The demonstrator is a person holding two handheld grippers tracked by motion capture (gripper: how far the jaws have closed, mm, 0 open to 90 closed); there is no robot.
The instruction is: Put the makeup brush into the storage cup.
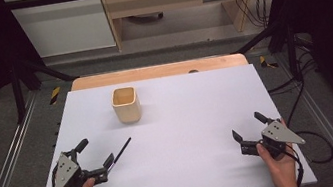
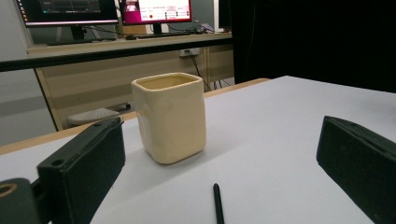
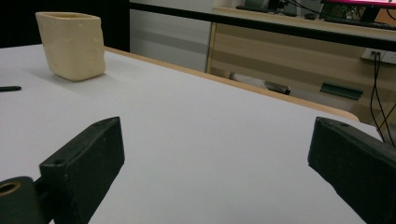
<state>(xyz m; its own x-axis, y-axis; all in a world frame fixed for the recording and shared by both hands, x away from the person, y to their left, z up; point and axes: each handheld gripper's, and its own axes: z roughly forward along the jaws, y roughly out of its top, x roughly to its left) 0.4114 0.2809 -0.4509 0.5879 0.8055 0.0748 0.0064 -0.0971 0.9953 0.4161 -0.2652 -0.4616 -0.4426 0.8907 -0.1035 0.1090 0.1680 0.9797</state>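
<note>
Left gripper (image 1: pixel 97 155), jaws spread and empty, has the black pen (image 1: pixel 122 153) just ahead; a skewed closure risks rolling it toward the cream cup (image 1: pixel 126 105).

Bright even light, soft shadows, dark edges

A white worktop (image 1: pixel 199 118) with a bare wooden strip along its far edge carries two things. A cream, square-sided cup (image 1: pixel 126 105) stands upright toward the far side, left of centre. A thin black pen (image 1: pixel 122 151) lies flat nearer the near-left corner, angled toward the cup and well apart from it.
</note>
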